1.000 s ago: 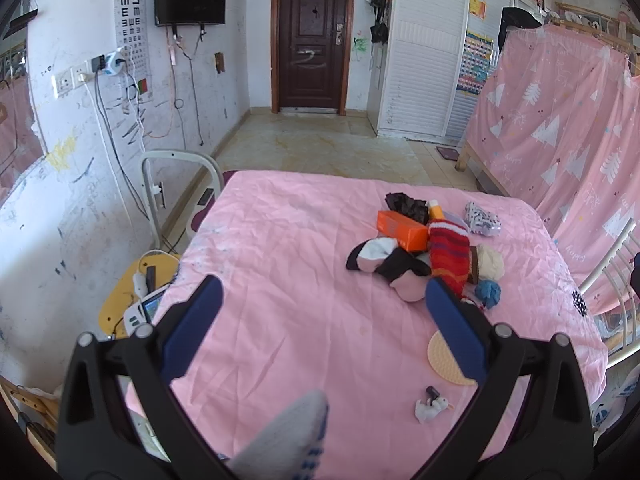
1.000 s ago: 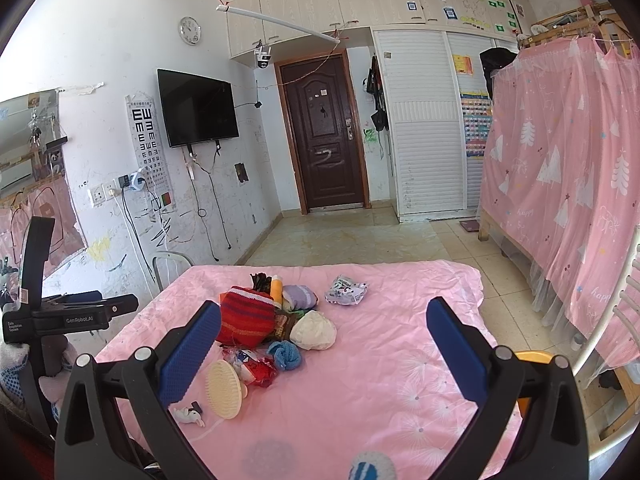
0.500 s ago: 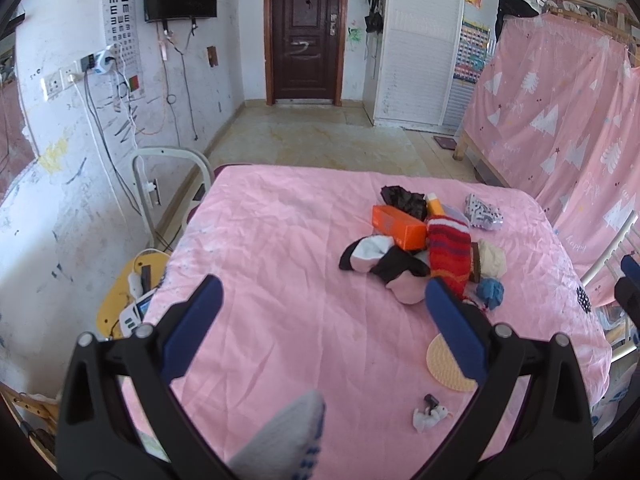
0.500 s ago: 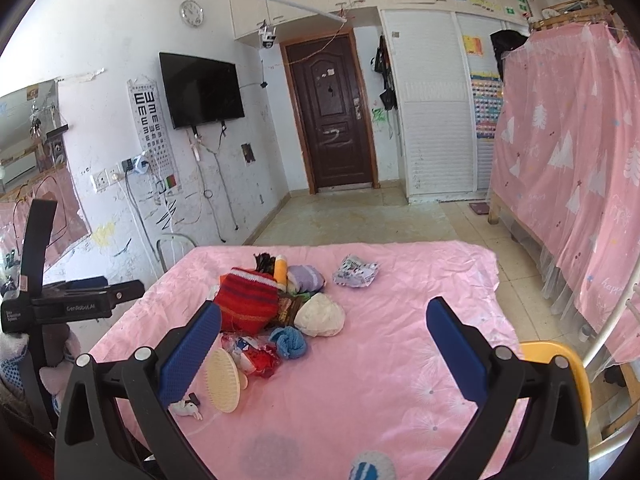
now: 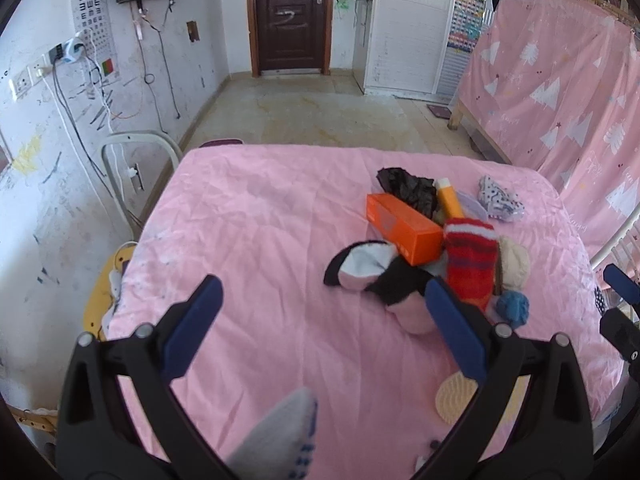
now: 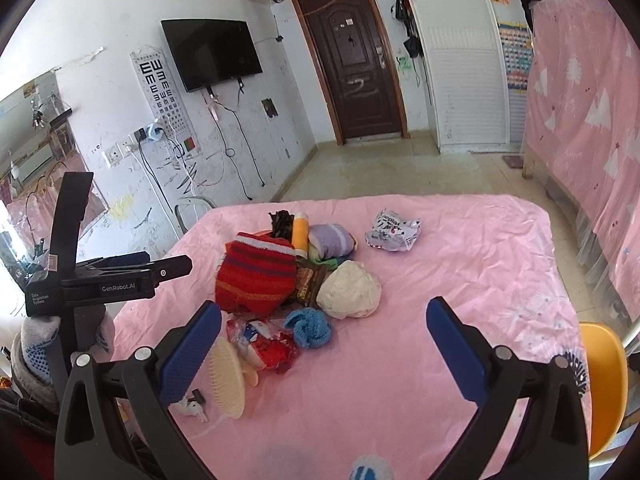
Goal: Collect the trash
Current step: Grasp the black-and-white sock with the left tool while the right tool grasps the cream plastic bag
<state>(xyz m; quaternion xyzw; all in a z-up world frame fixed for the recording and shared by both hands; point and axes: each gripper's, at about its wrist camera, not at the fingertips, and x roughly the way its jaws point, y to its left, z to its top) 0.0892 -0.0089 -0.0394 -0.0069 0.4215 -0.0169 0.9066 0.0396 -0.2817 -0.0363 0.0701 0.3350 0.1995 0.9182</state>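
- Left gripper (image 5: 323, 300): jaws spread wide, nothing between them; held above the near part of a table under a pink cloth (image 5: 256, 240); a gloved fingertip, grey with blue dots (image 5: 280, 436), shows at the lower edge.
- Right gripper (image 6: 323, 332): jaws likewise spread and empty; held over the same cloth from the other side.
- Crumpled white printed wrapper (image 6: 393, 229): lies alone on the far part of the cloth, apart from the pile.
- Red and white snack wrapper (image 6: 264, 346): at the near edge of the pile, just beside a blue knitted ball (image 6: 309, 326) and a cream round brush (image 6: 227, 380).
- Small white scrap with a dark piece (image 6: 193, 404): near the cloth's front edge, beside the brush.
- Orange box (image 5: 404, 230): in the pile, touching a black crumpled bag (image 5: 408, 188) and a red striped sock (image 5: 470, 264).
- Orange tube (image 6: 300, 232): behind the red sock; a lilac sock roll (image 6: 330, 240) lies just beside it.
- Cream cloth ball (image 6: 349, 290): at the pile's right side.
- Black, white and pink sock (image 5: 372, 270): lies on the pile's left side.
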